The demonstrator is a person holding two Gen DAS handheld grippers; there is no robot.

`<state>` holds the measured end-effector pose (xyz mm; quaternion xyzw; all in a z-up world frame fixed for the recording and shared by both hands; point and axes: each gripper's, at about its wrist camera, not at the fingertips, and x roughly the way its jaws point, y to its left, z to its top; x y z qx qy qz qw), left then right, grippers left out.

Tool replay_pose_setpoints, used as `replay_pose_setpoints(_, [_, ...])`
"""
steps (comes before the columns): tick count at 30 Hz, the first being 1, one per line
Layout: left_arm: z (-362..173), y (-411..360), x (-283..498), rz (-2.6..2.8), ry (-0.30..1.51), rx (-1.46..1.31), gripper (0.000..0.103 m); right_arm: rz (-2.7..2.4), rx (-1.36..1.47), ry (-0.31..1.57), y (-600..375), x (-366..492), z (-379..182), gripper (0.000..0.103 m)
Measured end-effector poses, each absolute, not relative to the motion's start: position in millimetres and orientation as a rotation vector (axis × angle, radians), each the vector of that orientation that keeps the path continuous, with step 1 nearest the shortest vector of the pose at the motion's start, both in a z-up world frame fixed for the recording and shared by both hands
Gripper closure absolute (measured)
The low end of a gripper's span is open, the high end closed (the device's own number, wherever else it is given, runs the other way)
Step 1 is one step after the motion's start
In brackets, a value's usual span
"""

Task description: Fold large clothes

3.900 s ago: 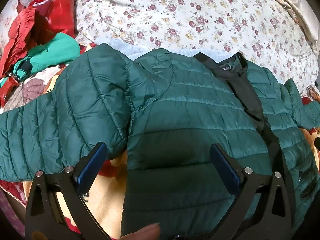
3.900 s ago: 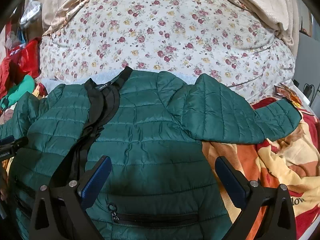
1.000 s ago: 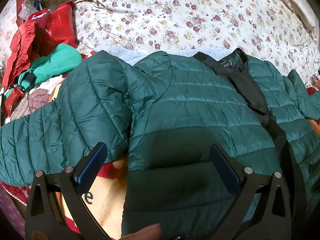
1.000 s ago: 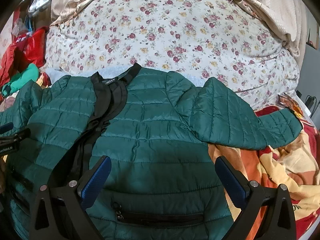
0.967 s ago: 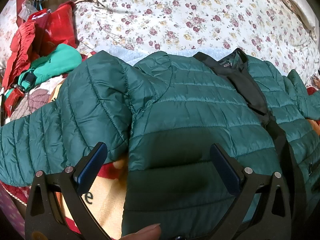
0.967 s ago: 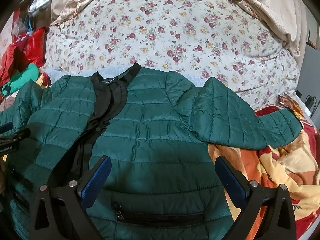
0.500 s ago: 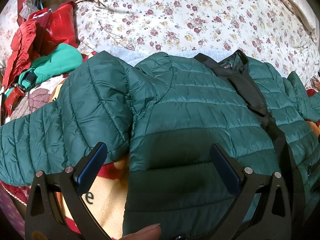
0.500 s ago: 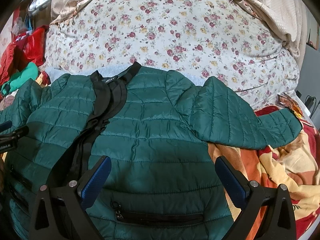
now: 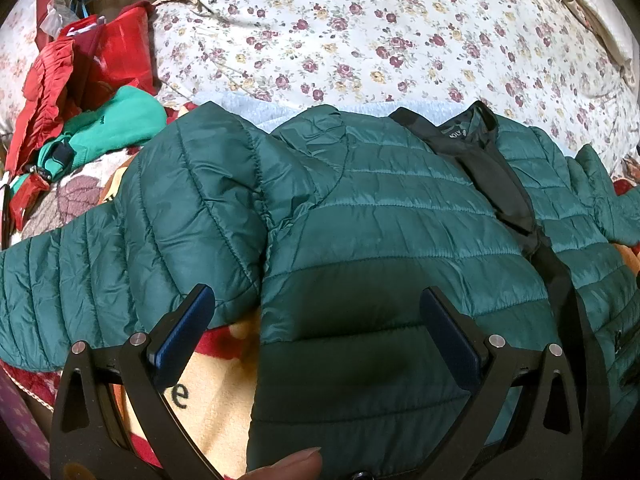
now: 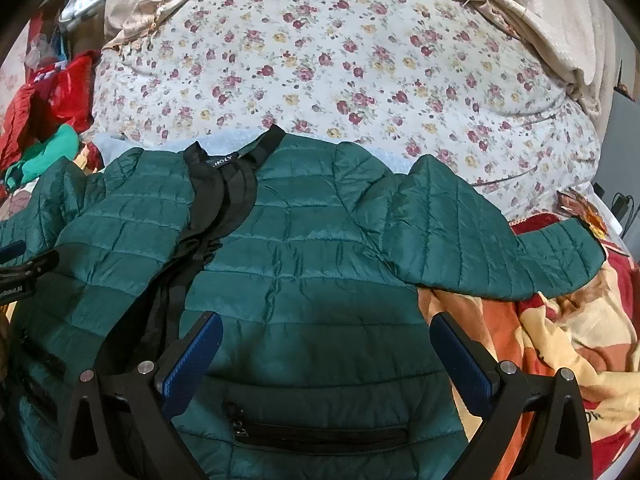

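Note:
A dark green quilted puffer jacket lies front up on the bed, with a black collar and zip placket. Its sleeves spread out sideways: one to the left, the other to the right. A zip pocket shows low on the right panel. My left gripper hovers open above the jacket's left panel, near the armpit. Over the right panel my right gripper is open, holding nothing. The left gripper's tip peeks in at that view's left edge.
A floral quilt bulges behind the jacket. Red garments and a bright green item are piled at the far left. Beneath the jacket lies an orange, cream and red blanket. A fingertip shows at the bottom edge.
Both views have drifted very slightly; the jacket lies as before and both grippers stay open above it.

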<state>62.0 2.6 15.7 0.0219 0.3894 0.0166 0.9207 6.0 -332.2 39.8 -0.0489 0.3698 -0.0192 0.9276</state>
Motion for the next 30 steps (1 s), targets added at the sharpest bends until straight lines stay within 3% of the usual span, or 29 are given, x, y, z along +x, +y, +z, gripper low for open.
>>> replay_pose_setpoints(30, [14.6, 7.2, 61.9, 0.039, 0.807, 0.03, 0.0, -0.039, -0.108, 0.757, -332.0, 5.6, 39.3, 0.0])
